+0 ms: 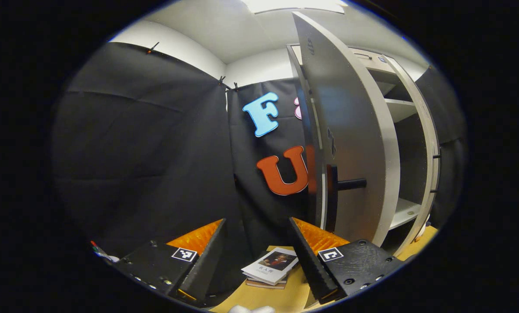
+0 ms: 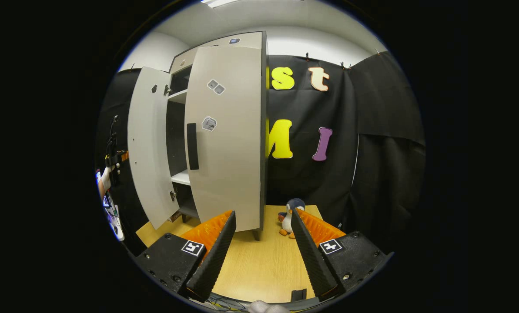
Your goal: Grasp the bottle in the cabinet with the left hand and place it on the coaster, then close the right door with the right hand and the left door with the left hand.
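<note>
Both grippers [image 1: 257, 256] [image 2: 259, 248] spread, empty. Cabinet [image 2: 224, 139] left door [image 1: 346, 143] ajar, right door nearly shut; bottle not visible. Risk: left gripper beside door edge may snag handle [image 1: 350, 184].

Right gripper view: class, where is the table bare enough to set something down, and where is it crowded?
The wooden table is bare in front of the cabinet, between its closed right door and the near edge. It is crowded beside the cabinet, where a penguin toy stands. In the left gripper view, books take the patch below the open left door.
</note>
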Demonstrator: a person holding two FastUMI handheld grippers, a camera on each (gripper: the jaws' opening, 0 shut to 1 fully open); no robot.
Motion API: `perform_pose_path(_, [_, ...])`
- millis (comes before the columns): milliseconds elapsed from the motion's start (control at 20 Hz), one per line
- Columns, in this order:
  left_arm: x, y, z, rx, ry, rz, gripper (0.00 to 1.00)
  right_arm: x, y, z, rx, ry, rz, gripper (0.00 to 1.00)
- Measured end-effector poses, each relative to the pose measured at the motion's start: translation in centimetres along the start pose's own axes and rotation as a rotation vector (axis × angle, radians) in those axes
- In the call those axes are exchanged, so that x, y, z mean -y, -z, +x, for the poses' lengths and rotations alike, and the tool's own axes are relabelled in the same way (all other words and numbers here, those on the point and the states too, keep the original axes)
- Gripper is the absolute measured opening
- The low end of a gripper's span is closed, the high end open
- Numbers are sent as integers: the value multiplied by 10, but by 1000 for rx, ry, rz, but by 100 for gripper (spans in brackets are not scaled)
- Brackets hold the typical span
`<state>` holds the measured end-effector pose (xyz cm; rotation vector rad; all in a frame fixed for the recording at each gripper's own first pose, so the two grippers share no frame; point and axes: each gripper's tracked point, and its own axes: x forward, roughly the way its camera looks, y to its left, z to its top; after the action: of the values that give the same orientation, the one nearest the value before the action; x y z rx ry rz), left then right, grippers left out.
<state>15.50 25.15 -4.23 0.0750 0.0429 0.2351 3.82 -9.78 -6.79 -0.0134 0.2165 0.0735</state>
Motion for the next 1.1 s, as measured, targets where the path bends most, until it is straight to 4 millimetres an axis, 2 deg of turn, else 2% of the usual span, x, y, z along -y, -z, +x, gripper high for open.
perform_pose_path(250, [9, 0, -5, -1, -15, -11, 84, -4, 4, 2, -8, -28, -18, 79])
perform_pose_path(400, [21, 0, -9, 2, 6, -33, 84, -2, 9, -2, -18, -27, -22, 79])
perform_pose_path(450, [29, -1, -11, 3, 22, -34, 81, 0, 12, -3, -23, -23, -21, 79])
perform_pose_path(500, [38, -3, -13, 5, 42, -33, 84, 2, 13, -4, -25, -21, -16, 79])
perform_pose_path(550, [49, -4, -15, 8, 62, -32, 81, 4, 14, -5, -29, -17, -11, 79])
perform_pose_path(650, [72, -7, -16, 12, 100, -35, 84, 7, 15, -4, -32, -12, -5, 79])
perform_pose_path(700, [85, -7, -16, 13, 119, -44, 81, 6, 14, -5, -32, -6, -4, 79])
perform_pose_path(800, [112, -9, -16, 12, 159, -74, 81, 7, 14, -8, -33, -1, -3, 79])
perform_pose_path(850, [125, -10, -15, 12, 176, -86, 84, 7, 13, -11, -33, 3, -5, 79])
perform_pose_path(1000, [161, -10, -6, 12, 196, -75, 86, 11, 11, -18, -27, 22, -13, 79])
perform_pose_path(1100, [183, -7, 0, 0, 219, -77, 95, 14, 11, -24, -21, 33, -8, 79])
